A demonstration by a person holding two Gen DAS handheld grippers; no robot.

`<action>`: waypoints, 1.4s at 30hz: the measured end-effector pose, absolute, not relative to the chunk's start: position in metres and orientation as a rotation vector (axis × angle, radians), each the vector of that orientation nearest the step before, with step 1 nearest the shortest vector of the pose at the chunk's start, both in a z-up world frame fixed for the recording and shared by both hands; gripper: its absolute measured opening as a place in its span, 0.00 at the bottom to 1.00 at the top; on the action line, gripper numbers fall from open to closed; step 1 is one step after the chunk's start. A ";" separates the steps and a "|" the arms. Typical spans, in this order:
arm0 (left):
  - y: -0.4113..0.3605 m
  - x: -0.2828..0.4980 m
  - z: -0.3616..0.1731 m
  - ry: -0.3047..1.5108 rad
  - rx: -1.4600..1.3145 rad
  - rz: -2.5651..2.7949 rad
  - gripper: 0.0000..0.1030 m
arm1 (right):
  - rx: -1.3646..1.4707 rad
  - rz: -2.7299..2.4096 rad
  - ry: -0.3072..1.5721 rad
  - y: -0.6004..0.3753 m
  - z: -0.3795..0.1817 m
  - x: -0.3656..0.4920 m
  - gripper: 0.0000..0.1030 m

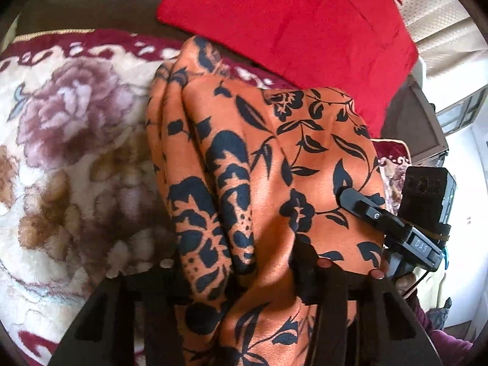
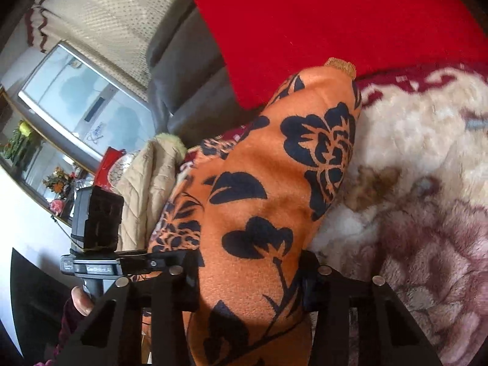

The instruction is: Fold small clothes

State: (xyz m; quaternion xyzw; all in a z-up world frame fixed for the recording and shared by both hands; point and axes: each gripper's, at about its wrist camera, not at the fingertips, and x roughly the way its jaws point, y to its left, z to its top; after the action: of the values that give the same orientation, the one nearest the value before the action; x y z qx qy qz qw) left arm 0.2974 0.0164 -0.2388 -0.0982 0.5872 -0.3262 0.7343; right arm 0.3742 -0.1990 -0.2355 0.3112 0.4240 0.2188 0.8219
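Both grippers are clamped on the orange cloth with black flowers (image 1: 274, 158), one at each end. The left gripper (image 1: 241, 262) points steeply down, fabric bunched in folds between its fingers. The right gripper (image 2: 250, 271) tilts down more gently, pinching its own stretch of the cloth. The cloth hangs just above the fluffy floral blanket (image 1: 70, 140), draping toward it. Past the cloth, a red cushion (image 1: 299, 27) sits at the blanket's far edge.
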 end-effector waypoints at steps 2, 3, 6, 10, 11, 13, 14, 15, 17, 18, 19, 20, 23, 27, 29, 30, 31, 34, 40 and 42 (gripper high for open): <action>0.003 0.290 -0.228 1.273 -0.175 -0.726 0.45 | 0.658 0.461 0.876 -0.205 -0.227 0.369 0.45; -0.007 0.285 -0.222 1.259 -0.150 -0.731 0.44 | 0.660 0.457 0.867 -0.209 -0.223 0.366 0.45; -0.042 0.271 -0.203 1.225 -0.104 -0.758 0.44 | 0.671 0.441 0.830 -0.235 -0.208 0.354 0.45; -0.091 0.247 -0.187 1.187 -0.070 -0.825 0.44 | 0.667 0.406 0.782 -0.281 -0.187 0.326 0.45; -0.106 0.240 -0.186 1.187 -0.058 -0.836 0.44 | 0.667 0.396 0.773 -0.292 -0.184 0.319 0.45; -0.131 0.230 -0.190 1.196 -0.045 -0.845 0.44 | 0.678 0.376 0.765 -0.319 -0.180 0.303 0.45; -0.144 0.225 -0.196 1.204 -0.038 -0.841 0.45 | 0.685 0.368 0.770 -0.329 -0.182 0.298 0.45; -0.156 0.226 -0.204 1.217 -0.028 -0.828 0.45 | 0.692 0.358 0.777 -0.339 -0.184 0.293 0.45; -0.172 0.220 -0.224 1.262 0.004 -0.789 0.45 | 0.715 0.351 0.826 -0.357 -0.197 0.290 0.45; -0.177 0.218 -0.236 1.291 0.021 -0.763 0.48 | 0.727 0.340 0.854 -0.363 -0.206 0.291 0.45; -0.180 0.218 -0.247 1.314 0.035 -0.718 0.57 | 0.729 0.323 0.912 -0.368 -0.221 0.294 0.46; -0.179 0.219 -0.254 1.329 0.018 -0.695 0.59 | 0.721 0.311 0.941 -0.369 -0.228 0.296 0.49; -0.169 0.219 -0.252 1.356 -0.053 -0.674 0.61 | 0.712 0.305 0.945 -0.371 -0.226 0.292 0.57; -0.159 0.201 -0.228 1.276 -0.008 -0.629 0.61 | 0.601 0.203 0.873 -0.373 -0.192 0.270 0.58; -0.159 0.187 -0.214 1.209 0.037 -0.596 0.61 | 0.563 0.162 0.768 -0.372 -0.168 0.258 0.58; -0.159 0.179 -0.209 1.175 0.058 -0.584 0.61 | 0.550 0.165 0.735 -0.370 -0.159 0.253 0.58; -0.162 0.171 -0.206 1.157 0.073 -0.579 0.62 | 0.533 0.173 0.710 -0.367 -0.149 0.250 0.55; -0.164 0.152 -0.206 1.130 0.157 -0.532 0.64 | 0.478 0.178 0.693 -0.349 -0.138 0.257 0.34; -0.172 0.150 -0.209 1.116 0.194 -0.454 0.73 | 0.484 0.037 0.887 -0.346 -0.192 0.289 0.34; -0.166 0.145 -0.194 1.064 0.217 -0.442 0.73 | 0.441 0.010 0.864 -0.340 -0.173 0.280 0.34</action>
State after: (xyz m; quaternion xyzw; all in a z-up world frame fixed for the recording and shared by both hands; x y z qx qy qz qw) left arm 0.1445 -0.1663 -0.1944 0.1023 0.5021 -0.2083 0.8331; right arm 0.2800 -0.3403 -0.1735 0.2118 0.4151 0.0050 0.8848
